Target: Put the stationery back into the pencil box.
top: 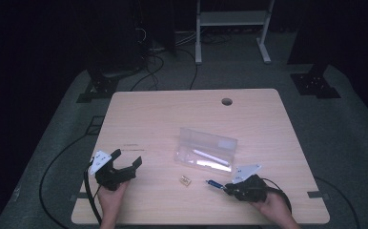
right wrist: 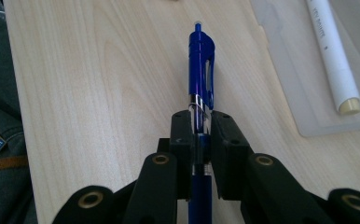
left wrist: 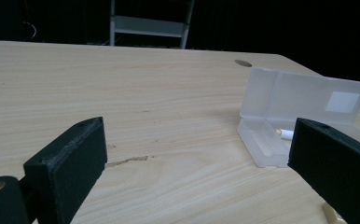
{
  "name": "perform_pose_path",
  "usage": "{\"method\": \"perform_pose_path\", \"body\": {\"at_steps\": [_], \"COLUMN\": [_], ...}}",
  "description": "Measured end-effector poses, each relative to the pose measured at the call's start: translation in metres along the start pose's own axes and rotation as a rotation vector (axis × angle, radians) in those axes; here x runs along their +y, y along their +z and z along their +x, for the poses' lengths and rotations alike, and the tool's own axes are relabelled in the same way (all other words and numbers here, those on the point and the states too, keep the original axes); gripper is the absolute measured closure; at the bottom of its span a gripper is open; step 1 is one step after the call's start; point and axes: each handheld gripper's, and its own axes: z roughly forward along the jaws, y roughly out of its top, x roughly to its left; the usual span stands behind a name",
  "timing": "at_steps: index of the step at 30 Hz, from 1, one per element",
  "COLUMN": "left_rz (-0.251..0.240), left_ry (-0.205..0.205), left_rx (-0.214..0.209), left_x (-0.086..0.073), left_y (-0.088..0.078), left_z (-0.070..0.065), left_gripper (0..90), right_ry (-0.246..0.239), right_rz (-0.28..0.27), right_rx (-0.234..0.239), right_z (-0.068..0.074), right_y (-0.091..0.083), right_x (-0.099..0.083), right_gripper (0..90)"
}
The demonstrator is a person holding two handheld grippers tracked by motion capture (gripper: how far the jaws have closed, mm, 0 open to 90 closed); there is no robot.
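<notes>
My right gripper (right wrist: 198,122) is shut on a blue pen (right wrist: 200,60); the pen's clip end sticks out past the pads over the wooden table (right wrist: 99,70). From above, that gripper (top: 226,186) sits at the front right with the blue pen (top: 214,183) pointing left. A clear plastic pen case (top: 205,150) lies open mid-table with a white pen (top: 211,157) in its tray. My left gripper (top: 127,161) rests at the front left, jaws wide apart and empty. Its own view shows the case (left wrist: 280,112) and the white pen's tip (left wrist: 285,133) to the right.
A small tan cap or eraser (top: 186,181) lies on the table between the grippers, in front of the case. A round cable hole (top: 227,101) sits near the far edge. Black cables trail off the table's front left corner.
</notes>
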Motion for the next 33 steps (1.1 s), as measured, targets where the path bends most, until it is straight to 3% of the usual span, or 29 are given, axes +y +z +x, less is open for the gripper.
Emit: {"method": "perform_pose_path", "body": {"at_steps": [11,20,33], "left_rz": [0.004,0.007,0.002], "left_ry": [-0.001,0.001,-0.002], "left_rx": [0.001,-0.001,0.001], "left_x": [0.0,-0.001,-0.001], "left_y": [0.001,0.002,0.002], "left_z": [0.0,0.0,0.001], "left_gripper": [3.4,3.4,3.4], "right_ry": [0.016,0.035,0.025], "right_rz": [-0.045,-0.09,-0.119], "right_rx": [-0.004,0.0,-0.007], "right_z": [-0.015,-0.027,-0.04], "right_y": [-0.014,-0.015,-0.011], "right_x": [0.013,0.028,0.056], "right_gripper": [79.1,79.1,79.1]}}
